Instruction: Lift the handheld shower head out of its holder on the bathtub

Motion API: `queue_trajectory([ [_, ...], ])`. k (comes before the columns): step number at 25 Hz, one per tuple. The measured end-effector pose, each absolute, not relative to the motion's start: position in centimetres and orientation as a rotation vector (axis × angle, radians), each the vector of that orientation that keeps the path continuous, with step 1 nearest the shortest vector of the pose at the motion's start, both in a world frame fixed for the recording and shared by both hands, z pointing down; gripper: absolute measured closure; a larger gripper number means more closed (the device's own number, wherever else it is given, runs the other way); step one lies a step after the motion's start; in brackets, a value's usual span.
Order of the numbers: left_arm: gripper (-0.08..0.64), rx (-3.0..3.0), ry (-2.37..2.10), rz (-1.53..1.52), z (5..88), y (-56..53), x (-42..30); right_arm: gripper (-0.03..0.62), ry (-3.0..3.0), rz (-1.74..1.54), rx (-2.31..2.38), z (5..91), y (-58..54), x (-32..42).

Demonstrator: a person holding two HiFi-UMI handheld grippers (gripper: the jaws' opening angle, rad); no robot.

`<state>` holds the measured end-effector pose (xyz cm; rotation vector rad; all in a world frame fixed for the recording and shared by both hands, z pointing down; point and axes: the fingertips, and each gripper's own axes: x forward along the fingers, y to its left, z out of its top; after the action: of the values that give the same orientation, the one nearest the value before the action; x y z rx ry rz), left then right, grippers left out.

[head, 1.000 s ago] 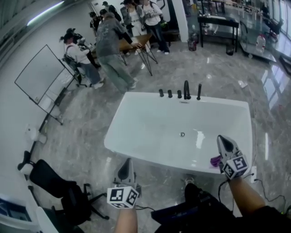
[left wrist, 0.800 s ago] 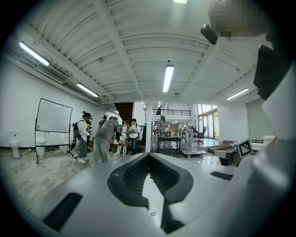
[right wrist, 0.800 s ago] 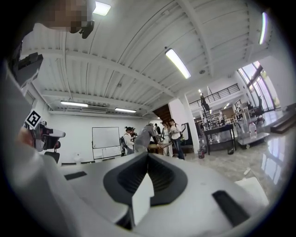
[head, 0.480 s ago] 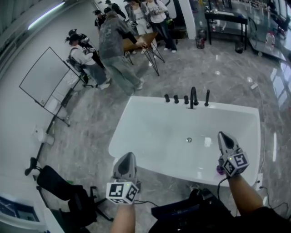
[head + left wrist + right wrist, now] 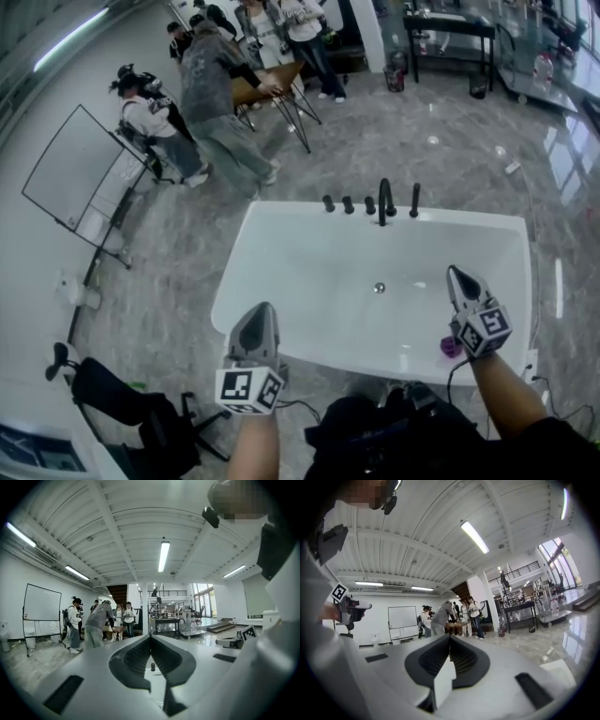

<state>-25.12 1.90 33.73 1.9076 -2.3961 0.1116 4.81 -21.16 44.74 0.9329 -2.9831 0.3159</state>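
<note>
At the far left I see a group of people (image 5: 211, 94) gathered round a small wooden surface (image 5: 267, 82) on thin crossed legs. Left of them a whiteboard (image 5: 80, 178) stands on a black frame. A long black surface (image 5: 450, 23) stands far off on the right, with a dark bin (image 5: 397, 78) beside it. The grey marble floor (image 5: 450, 150) shines with reflections. Near me on the left stands a black office chair (image 5: 122, 403). A small purple thing (image 5: 450, 346) lies near me on the right.
</note>
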Motion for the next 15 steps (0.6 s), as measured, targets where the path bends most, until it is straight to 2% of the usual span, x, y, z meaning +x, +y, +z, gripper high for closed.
queue_trajectory([
  [15, 0.551, 2.155, -2.204, 0.04, 34.5, -6.0, -28.7, 0.588, -2.911, 0.264, 1.207, 43.8, -21.1, 4.2],
])
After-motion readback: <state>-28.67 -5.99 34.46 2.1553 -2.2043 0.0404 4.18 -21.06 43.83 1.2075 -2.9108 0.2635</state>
